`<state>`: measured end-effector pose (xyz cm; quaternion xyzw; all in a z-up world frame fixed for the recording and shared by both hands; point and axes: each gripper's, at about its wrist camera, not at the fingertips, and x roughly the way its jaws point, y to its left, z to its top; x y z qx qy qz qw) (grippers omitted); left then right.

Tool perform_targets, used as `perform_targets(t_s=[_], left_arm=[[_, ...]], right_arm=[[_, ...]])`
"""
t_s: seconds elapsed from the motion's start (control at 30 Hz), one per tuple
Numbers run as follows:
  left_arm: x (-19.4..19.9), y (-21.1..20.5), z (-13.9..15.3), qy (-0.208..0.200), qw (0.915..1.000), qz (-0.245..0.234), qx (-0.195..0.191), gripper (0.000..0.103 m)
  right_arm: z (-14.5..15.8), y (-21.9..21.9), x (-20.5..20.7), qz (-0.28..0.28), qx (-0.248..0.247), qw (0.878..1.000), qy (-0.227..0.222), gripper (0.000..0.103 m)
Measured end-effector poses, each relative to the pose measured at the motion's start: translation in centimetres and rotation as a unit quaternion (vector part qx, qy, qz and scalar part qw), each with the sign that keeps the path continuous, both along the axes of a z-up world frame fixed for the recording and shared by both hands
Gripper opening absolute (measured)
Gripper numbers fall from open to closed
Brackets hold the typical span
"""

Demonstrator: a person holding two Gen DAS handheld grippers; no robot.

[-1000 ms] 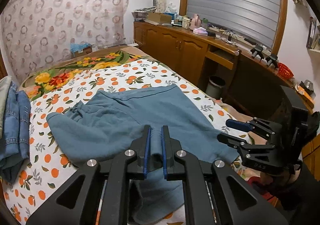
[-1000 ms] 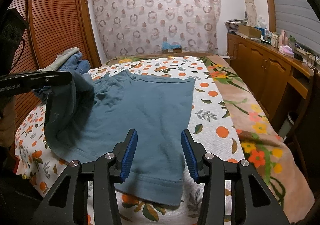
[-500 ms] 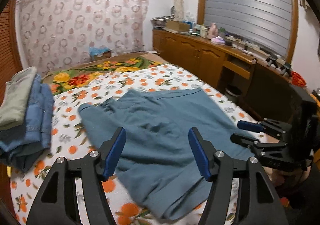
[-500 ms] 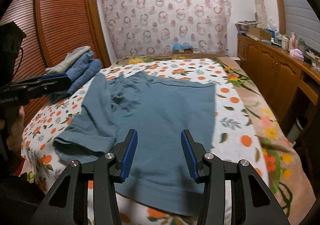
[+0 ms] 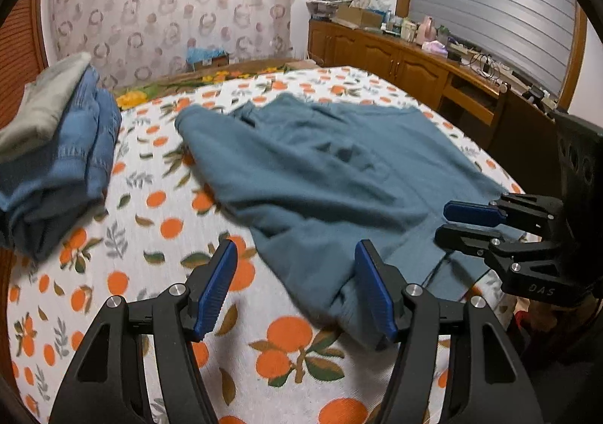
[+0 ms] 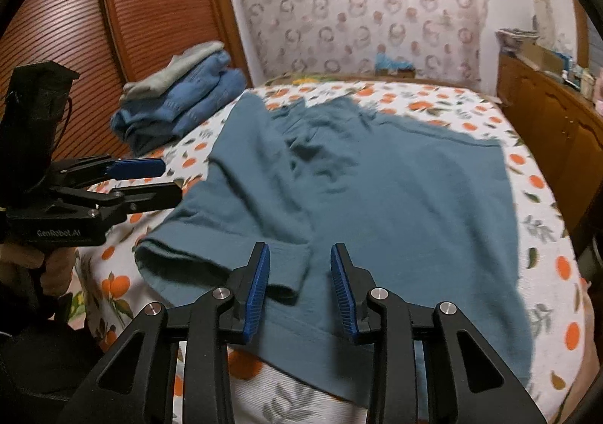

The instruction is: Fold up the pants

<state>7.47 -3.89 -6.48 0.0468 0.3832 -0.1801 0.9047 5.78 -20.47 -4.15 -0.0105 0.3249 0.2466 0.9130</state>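
Observation:
The teal-blue pants (image 5: pixel 324 175) lie on the orange-print bedsheet (image 5: pixel 158 235), one leg folded over the other, its cuff (image 6: pixel 226 258) near the bed's front edge. My left gripper (image 5: pixel 296 290) is open and empty, low over the sheet just left of the cuffs. My right gripper (image 6: pixel 299 286) is open and empty, just above the lower leg's hem (image 6: pixel 301 329). In the left wrist view the right gripper (image 5: pixel 471 224) shows over the pants' right side. In the right wrist view the left gripper (image 6: pixel 150 179) shows left of the pants.
A pile of folded denim and grey clothes (image 5: pixel 52 145) sits at the bed's left side, also in the right wrist view (image 6: pixel 181 100). A wooden cabinet (image 5: pixel 395 62) runs along the right wall. A slatted wardrobe (image 6: pixel 113 28) stands to the left.
My left gripper opened and let go of the pant leg, which now lies folded over the other. It then drew back to the left. My right gripper stayed open and moved slightly closer.

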Motion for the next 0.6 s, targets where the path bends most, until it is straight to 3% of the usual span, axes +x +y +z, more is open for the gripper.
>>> perform_targets(t_s=[0.17, 0.2, 0.23, 0.3, 0.37, 0.6], left_arm=[[-0.1, 0.1, -0.9, 0.011, 0.9999, 0.001, -0.001, 0.066], [-0.1, 0.2, -0.9, 0.012, 0.9999, 0.002, -0.001, 0.066], [-0.1, 0.2, -1.0, 0.014, 0.9999, 0.002, -0.003, 0.066], [0.0, 0.3, -1.0, 0.015, 0.9999, 0.003, -0.004, 0.066], [0.0, 0.3, -1.0, 0.013, 0.9999, 0.002, -0.005, 0.066], [0.3, -0.2, -0.1, 0.001, 1.0, -0.002, -0.006, 0.066]], right_arm=[[-0.3, -0.5, 0.9, 0.004, -0.006, 1.0, 0.011, 0.035], [-0.2, -0.4, 0.9, 0.005, -0.006, 1.0, 0.011, 0.032], [-0.1, -0.3, 1.1, 0.006, -0.007, 1.0, 0.011, 0.022], [-0.1, -0.1, 1.1, 0.014, -0.009, 1.0, 0.01, 0.017], [0.1, -0.3, 1.0, 0.018, -0.011, 1.0, 0.002, 0.009], [2.6, -1.6, -1.0, 0.01, 0.008, 0.998, -0.055, 0.007]])
